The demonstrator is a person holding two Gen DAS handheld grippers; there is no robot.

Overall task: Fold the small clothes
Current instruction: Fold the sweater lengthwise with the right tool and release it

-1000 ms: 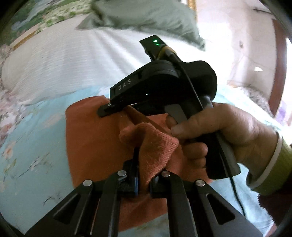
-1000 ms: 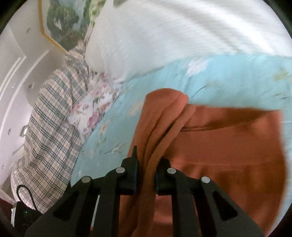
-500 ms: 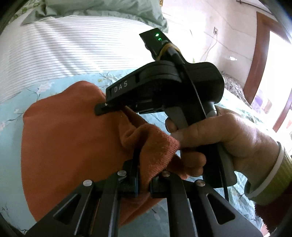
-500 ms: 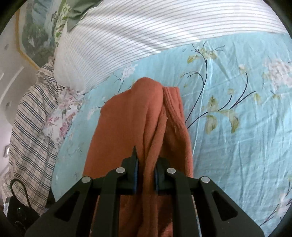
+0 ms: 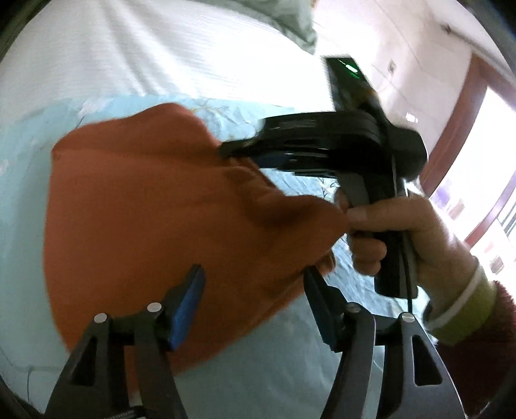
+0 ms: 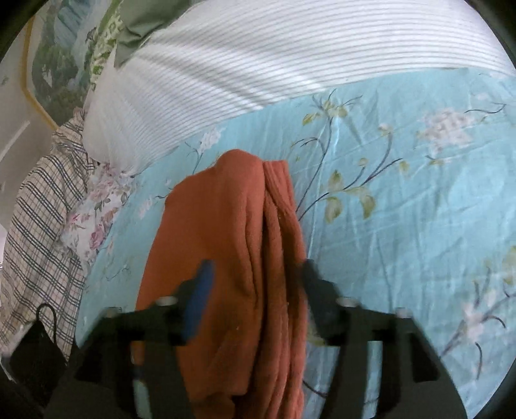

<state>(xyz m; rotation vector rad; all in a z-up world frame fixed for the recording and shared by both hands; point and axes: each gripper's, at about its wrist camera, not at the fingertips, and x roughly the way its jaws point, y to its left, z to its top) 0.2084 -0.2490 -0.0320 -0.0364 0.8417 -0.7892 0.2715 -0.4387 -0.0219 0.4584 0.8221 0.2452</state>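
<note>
On the light blue floral bedsheet [image 6: 403, 206] lies the rust-orange knit garment [image 6: 225, 245], folded over on itself so that in your right wrist view it runs as a long bundle of soft lengthwise ridges away from the camera, its rounded far end stopping short of the white striped pillow [image 6: 290, 54]. Your right gripper [image 6: 254, 277] straddles the near part of that bundle with its fingers spread and opening; the cloth lies between them, but the blue pad on one side and the dark finger on the other stand clear of the fabric, so nothing is pinched. From your left wrist view the same garment [image 5: 145, 219] spreads wide and flat across the sheet [image 5: 19, 193], with one loose corner raised toward your right hand [image 5: 396, 232], which grips the black handle of the right gripper [image 5: 238, 150] just past the cloth's far edge. Your left gripper [image 5: 254, 283] also has its fingers parted and opening, the garment's near edge lying between them without either pad pressing on it. Beyond the pillow sits a grey-green cushion [image 6: 142, 19], to the side of the bed lie a plaid cloth [image 6: 42, 206] and a pink-flowered cloth [image 6: 96, 206], and a green and white cuff [image 5: 464, 306] shows at your right wrist.
</note>
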